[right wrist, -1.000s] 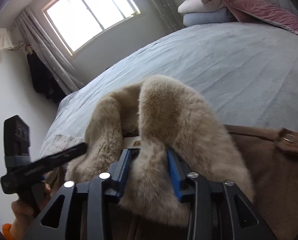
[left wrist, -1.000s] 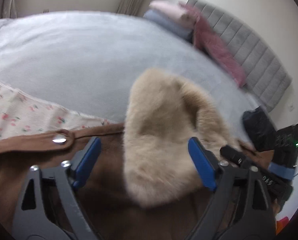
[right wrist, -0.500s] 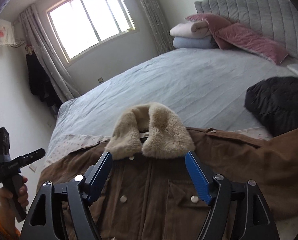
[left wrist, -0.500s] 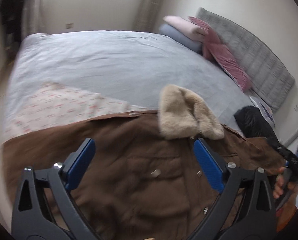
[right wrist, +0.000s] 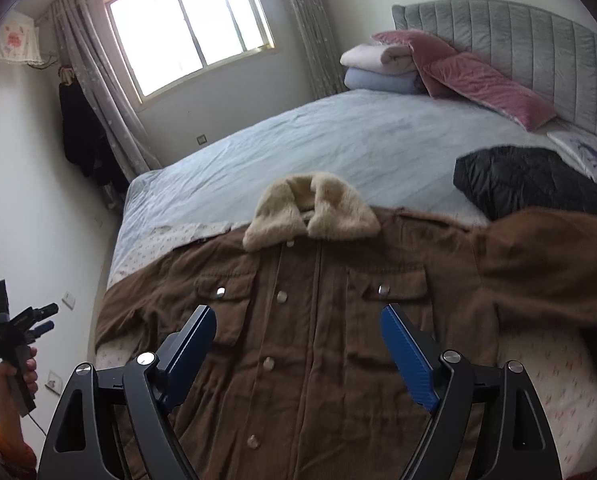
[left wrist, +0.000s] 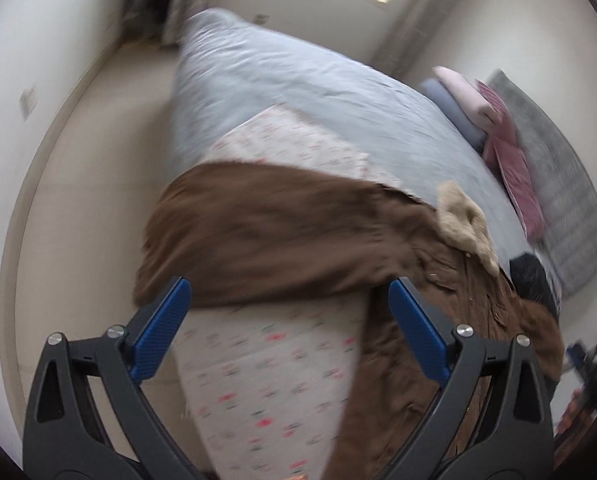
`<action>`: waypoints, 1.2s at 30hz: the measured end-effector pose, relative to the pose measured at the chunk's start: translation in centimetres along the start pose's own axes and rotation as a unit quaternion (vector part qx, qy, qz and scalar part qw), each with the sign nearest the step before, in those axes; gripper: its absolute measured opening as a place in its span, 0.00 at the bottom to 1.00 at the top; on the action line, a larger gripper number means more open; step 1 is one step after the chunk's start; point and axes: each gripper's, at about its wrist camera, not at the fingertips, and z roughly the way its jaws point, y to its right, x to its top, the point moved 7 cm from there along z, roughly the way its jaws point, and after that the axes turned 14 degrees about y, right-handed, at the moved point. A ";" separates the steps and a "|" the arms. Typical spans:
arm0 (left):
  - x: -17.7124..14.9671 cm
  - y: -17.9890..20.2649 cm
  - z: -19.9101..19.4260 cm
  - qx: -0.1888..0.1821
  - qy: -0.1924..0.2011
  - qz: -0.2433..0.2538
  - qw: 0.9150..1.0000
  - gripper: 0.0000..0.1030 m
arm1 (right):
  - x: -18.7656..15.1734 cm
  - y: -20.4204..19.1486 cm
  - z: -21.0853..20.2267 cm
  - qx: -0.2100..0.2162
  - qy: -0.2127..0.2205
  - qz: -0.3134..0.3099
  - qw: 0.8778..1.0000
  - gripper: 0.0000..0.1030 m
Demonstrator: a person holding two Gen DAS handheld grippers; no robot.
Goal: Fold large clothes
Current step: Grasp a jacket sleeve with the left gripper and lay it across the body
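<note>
A brown corduroy coat [right wrist: 314,320] with a beige fur collar [right wrist: 312,210] lies front-up on the bed, buttoned, its sleeves spread out to both sides. My right gripper [right wrist: 298,340] hovers above the coat's chest; its jaws are opening and nothing is between them. In the blurred left wrist view, my left gripper [left wrist: 288,316] is open and empty over the coat's left sleeve [left wrist: 266,236] near the bed's corner. The collar [left wrist: 464,220] lies far off to the right there. A hand holds the left gripper [right wrist: 18,328] at the left edge of the right wrist view.
A floral sheet [left wrist: 266,376] lies under the coat on the pale blue bed [right wrist: 338,140]. A black padded garment [right wrist: 530,184] sits at the right. Folded blankets [right wrist: 378,66] and pink pillows [right wrist: 482,84] rest against the grey headboard [right wrist: 518,40]. Bare floor [left wrist: 98,160] runs along the bed's left side.
My right gripper let go of the fur collar, opened and drew back and up. My left gripper swung away from the collar toward the left sleeve. The coat now lies flat.
</note>
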 end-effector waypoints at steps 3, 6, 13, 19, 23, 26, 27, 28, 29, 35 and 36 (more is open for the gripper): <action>-1.5 -4.5 0.9 0.004 -0.016 -0.053 0.998 0.96 | -2.7 -0.4 0.4 0.001 -0.021 0.002 1.000 0.83; -3.3 -8.9 2.3 0.000 -0.031 -0.129 0.991 0.96 | -5.3 -0.8 1.1 0.001 -0.043 0.000 0.999 0.83; -7.6 -15.2 6.3 -0.039 -0.047 -0.317 0.947 0.95 | -9.4 -0.9 3.0 -0.001 -0.081 -0.008 0.997 0.83; -9.5 -15.3 9.9 -0.069 -0.046 -0.392 0.916 0.92 | -10.5 -0.9 4.5 -0.002 -0.094 -0.005 0.996 0.83; -10.1 -15.0 12.3 -0.099 -0.037 -0.450 0.887 0.91 | -11.4 -0.9 5.6 0.000 -0.106 -0.006 0.994 0.83; -10.7 -15.8 13.8 -0.111 -0.020 -0.509 0.853 0.89 | -12.1 -0.6 6.3 -0.002 -0.114 -0.005 0.993 0.83; -11.1 -16.2 14.4 -0.108 -0.016 -0.528 0.842 0.85 | -12.3 -0.5 6.5 -0.002 -0.115 -0.004 0.993 0.83; -11.5 -16.6 14.9 -0.103 -0.012 -0.547 0.831 0.78 | -12.6 -0.3 6.7 -0.001 -0.117 0.001 0.993 0.83; -11.7 -16.9 15.3 -0.102 -0.005 -0.565 0.819 0.73 | -12.8 -0.1 6.9 -0.001 -0.119 0.005 0.993 0.83; -8.3 -17.7 13.4 -0.056 0.068 -0.541 0.836 0.10 | -13.8 1.3 7.4 -0.003 -0.131 0.015 0.991 0.83; -6.9 -17.5 12.6 -0.050 0.084 -0.523 0.847 0.09 | -13.9 1.6 7.4 -0.003 -0.131 0.016 0.991 0.83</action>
